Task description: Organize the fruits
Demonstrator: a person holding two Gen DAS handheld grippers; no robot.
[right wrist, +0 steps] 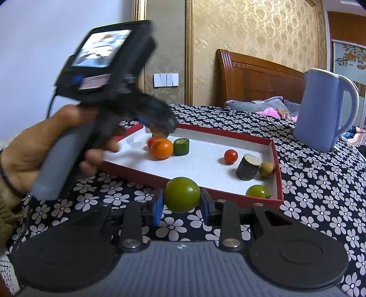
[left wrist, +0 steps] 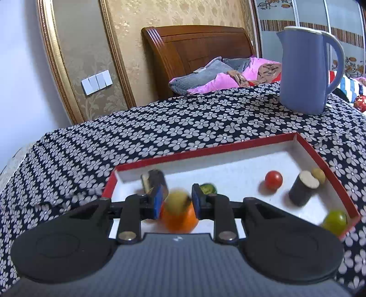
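The setting was a bedroom in a home. A carved wooden headboard point(left wrist: 196, 57) stood against gold damask wallpaper point(left wrist: 173, 13) framed in gilt moulding, with rumpled pink and grey bedding point(left wrist: 219, 77) heaped below it. A bank of white wall switches point(left wrist: 97, 82) and the decorated sliding wardrobe doors point(left wrist: 308, 13) completed the domestic scene, behind a floral-print cloth point(left wrist: 160, 128).
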